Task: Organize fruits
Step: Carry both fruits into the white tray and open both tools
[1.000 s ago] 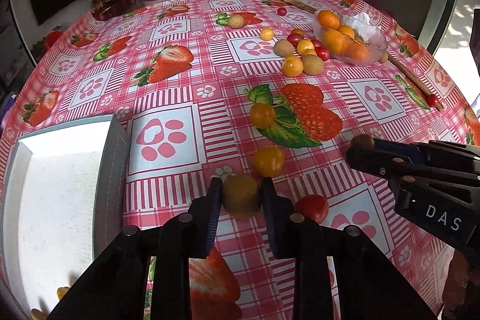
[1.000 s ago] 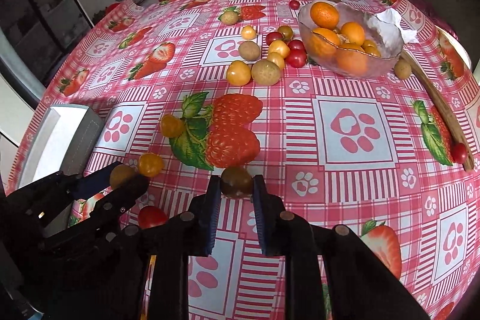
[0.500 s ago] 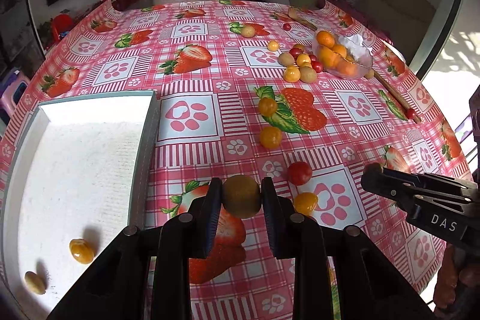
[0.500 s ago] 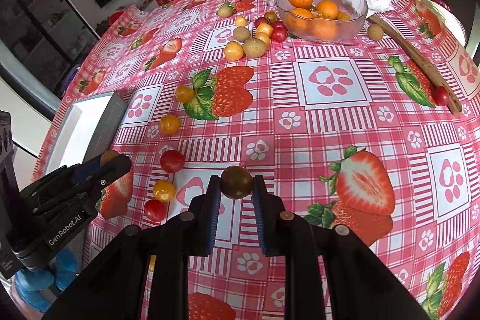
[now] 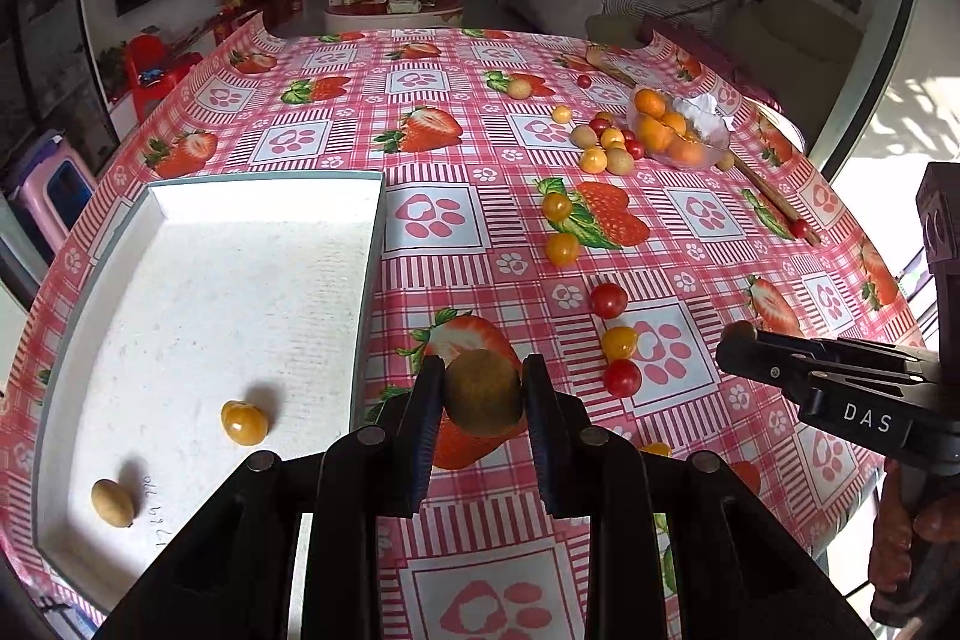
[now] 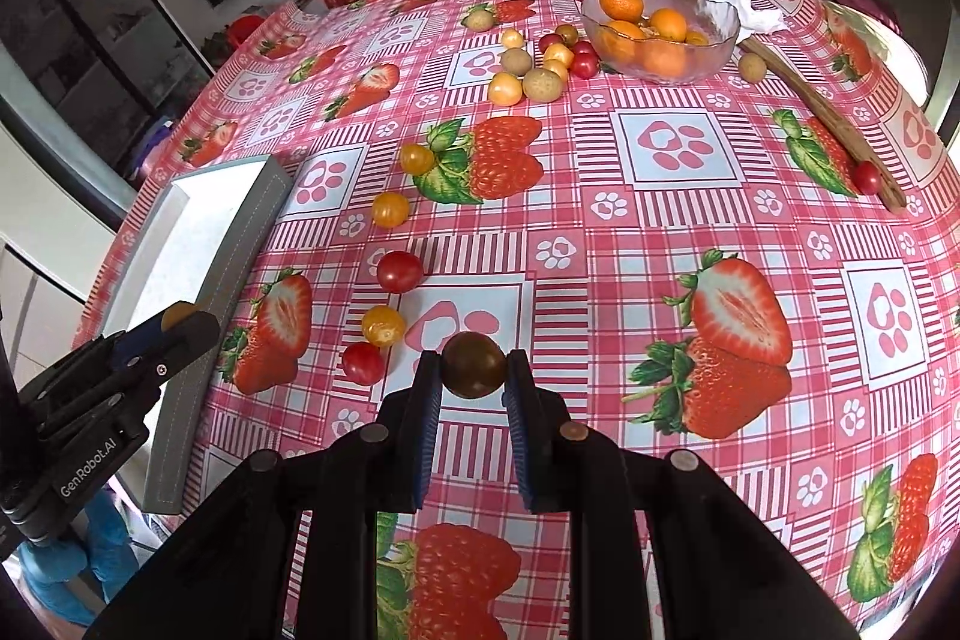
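My left gripper (image 5: 483, 391) is shut on a round olive-brown fruit (image 5: 483, 393), held in the air just right of the white tray (image 5: 367, 280). Inside the tray lie an orange fruit (image 5: 243, 422) and a tan fruit (image 5: 112, 502). My right gripper (image 6: 473, 367) is shut on a dark brown-red tomato (image 6: 473, 364) above the tablecloth; in the left wrist view it shows at the right edge (image 5: 744, 346). Loose red and yellow tomatoes (image 6: 399, 271) lie between both grippers. A glass bowl (image 6: 717, 40) of oranges stands far back.
A cluster of small fruits (image 6: 543, 83) sits beside the bowl, with a wooden stick (image 6: 828, 124) and a crumpled tissue (image 6: 747, 10) to its right. The tray's grey wall (image 6: 231, 268) stands left of the right gripper. The table's near edge is close below both grippers.
Both grippers drew back and rose with their fruits held. The left one shifted toward the tray, so much more of the tray and the two fruits in it came into view.
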